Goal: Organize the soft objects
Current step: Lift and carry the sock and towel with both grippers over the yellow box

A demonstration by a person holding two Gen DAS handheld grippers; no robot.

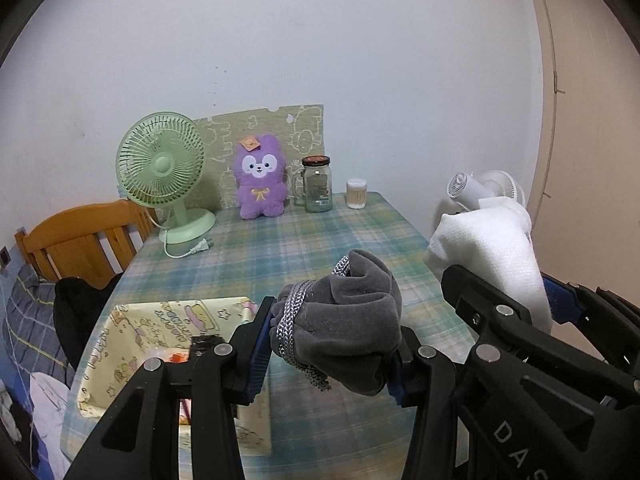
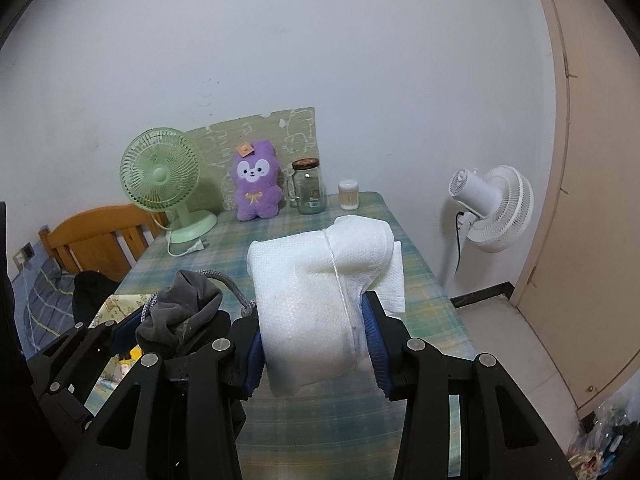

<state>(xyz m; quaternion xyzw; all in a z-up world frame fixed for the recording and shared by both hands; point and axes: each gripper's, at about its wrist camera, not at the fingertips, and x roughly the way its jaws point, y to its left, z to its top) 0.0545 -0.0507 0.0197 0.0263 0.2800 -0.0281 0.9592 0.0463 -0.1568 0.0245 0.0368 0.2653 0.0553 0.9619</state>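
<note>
My left gripper [image 1: 330, 350] is shut on a grey plush bundle [image 1: 352, 320] wound with silver braided cord, held above the plaid tablecloth. My right gripper [image 2: 314, 346] is shut on a white folded cloth [image 2: 320, 300] tied with thin string, also lifted off the table. In the left wrist view the right gripper [image 1: 508, 300] and its white cloth [image 1: 492, 248] sit to the right; in the right wrist view the left gripper [image 2: 176, 328] and grey bundle [image 2: 180, 312] sit to the left. A yellow printed fabric bin [image 1: 132, 344] stands on the table below and left of the left gripper.
At the table's far end stand a green desk fan [image 1: 164, 176], a purple plush bunny [image 1: 260, 178], a glass jar [image 1: 317, 184] and a cotton-swab tub [image 1: 356, 194]. A wooden chair [image 1: 80, 240] is left; a white floor fan [image 2: 492, 208] and door are right.
</note>
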